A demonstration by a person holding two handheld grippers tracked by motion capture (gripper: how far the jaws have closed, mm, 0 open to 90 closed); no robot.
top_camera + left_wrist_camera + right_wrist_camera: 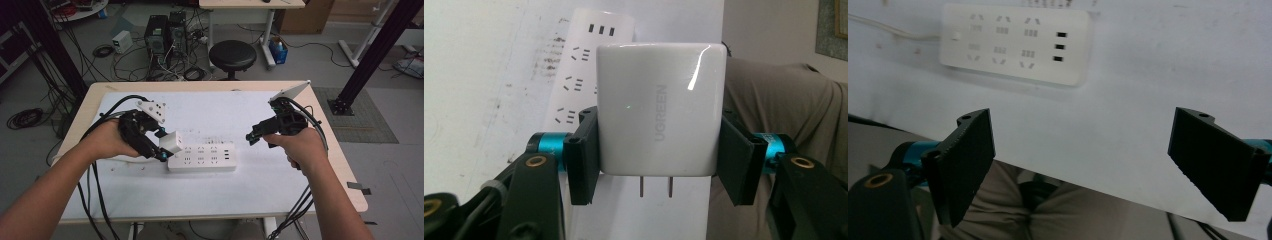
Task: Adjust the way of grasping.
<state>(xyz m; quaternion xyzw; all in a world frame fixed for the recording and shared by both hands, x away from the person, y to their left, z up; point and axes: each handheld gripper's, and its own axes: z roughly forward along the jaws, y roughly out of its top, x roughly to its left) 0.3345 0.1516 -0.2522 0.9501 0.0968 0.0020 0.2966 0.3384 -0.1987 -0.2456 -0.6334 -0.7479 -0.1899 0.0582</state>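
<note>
Desk (280,190) had a white cover; left hand-held gripper (161,145) clamped a charger (171,142) over the power strip (202,157), right hand-held gripper (251,138) gaped wide, cables littered the floor (125,55).

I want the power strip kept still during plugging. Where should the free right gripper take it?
Probably the power strip at its right short end, past the USB ports, coming from the right. Its flat long edges give parallel faces; the right gripper is open there, and the charger crowds the left.

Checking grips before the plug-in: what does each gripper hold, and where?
The left gripper clamps the white charger by its two side faces, prongs bare. The right gripper holds nothing.
</note>
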